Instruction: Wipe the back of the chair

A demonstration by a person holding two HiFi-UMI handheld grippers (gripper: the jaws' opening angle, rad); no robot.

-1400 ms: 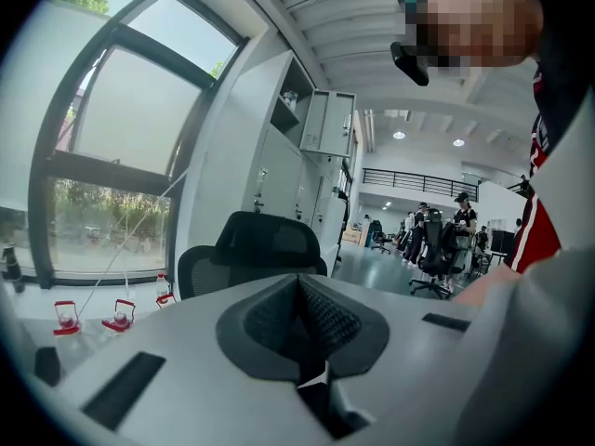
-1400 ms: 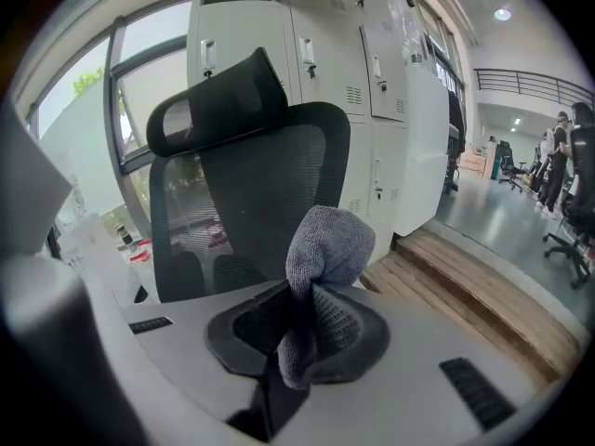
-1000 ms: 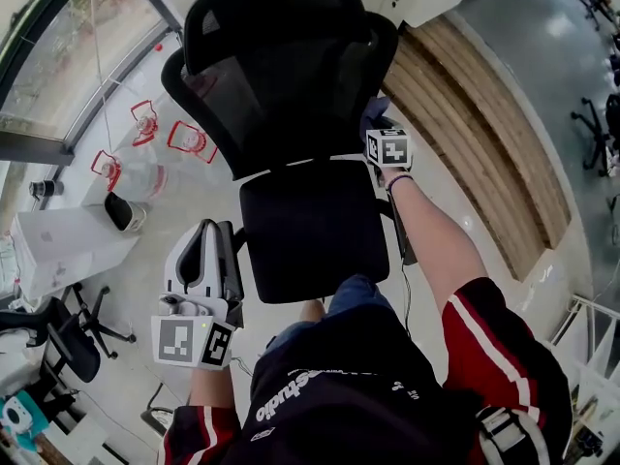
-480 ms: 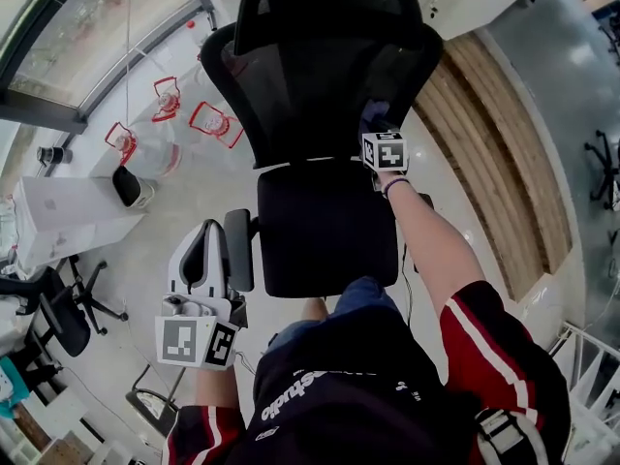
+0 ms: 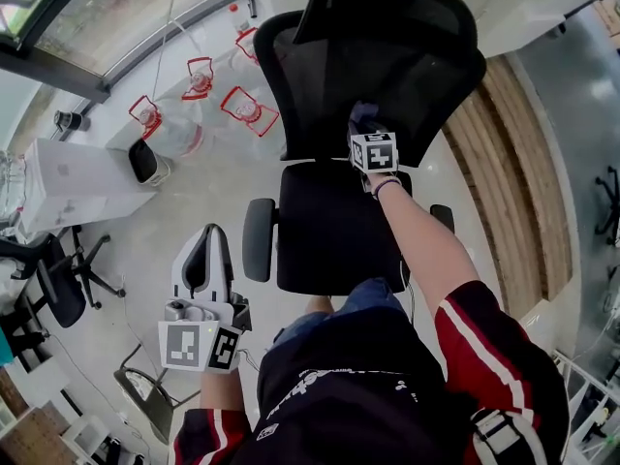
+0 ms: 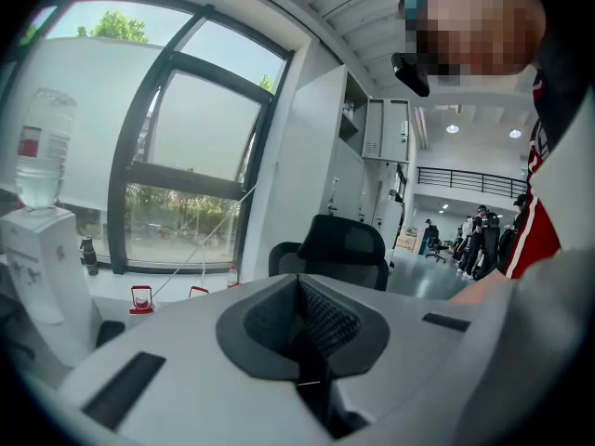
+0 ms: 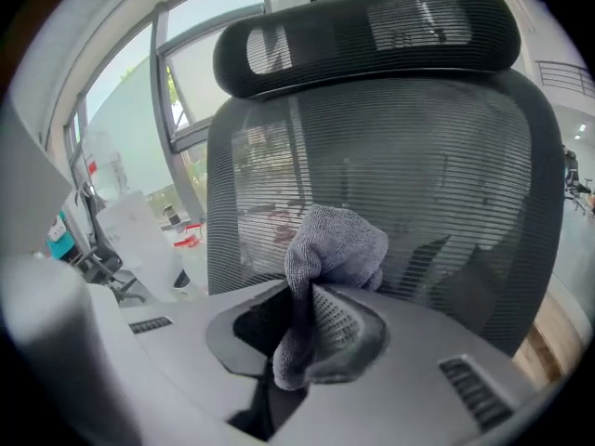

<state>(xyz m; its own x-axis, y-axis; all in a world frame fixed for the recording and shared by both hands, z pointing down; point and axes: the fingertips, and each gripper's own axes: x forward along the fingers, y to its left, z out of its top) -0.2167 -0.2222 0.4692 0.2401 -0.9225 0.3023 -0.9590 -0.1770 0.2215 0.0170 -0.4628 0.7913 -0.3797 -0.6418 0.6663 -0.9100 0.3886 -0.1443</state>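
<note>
Nearest is the person's dark shirt [image 5: 339, 405] with red and white sleeves. At the person's left side the left gripper [image 5: 205, 245] hangs over the floor [image 5: 194, 192], apart from the chair and short of the left armrest [image 5: 257, 238]. In the left gripper view its jaws [image 6: 302, 337] are pressed together with nothing between them.

The right forearm [image 5: 417, 240] reaches out over the black seat [image 5: 334, 226] of the chair. At its end the right gripper [image 5: 366, 129] points at the front face of the backrest [image 5: 407, 80], just above the seat's rear edge. Its jaws [image 7: 297, 337] are clamped on a grey cloth [image 7: 330, 244], which bunches up beyond the tips. The cloth [image 5: 360, 114] sits low on the mesh [image 7: 418, 175], near the middle of its width. Whether it actually presses on the mesh cannot be told for sure.

Above the backrest is the black headrest [image 5: 387, 8], seen as a curved bar [image 7: 372, 31] in the right gripper view.

Beyond the chair's left side, three clear water bottles with red handles [image 5: 199, 76] lie on the floor near the window [image 5: 116, 17]. A band of wooden boards [image 5: 518, 163] runs past the chair's right side.
</note>
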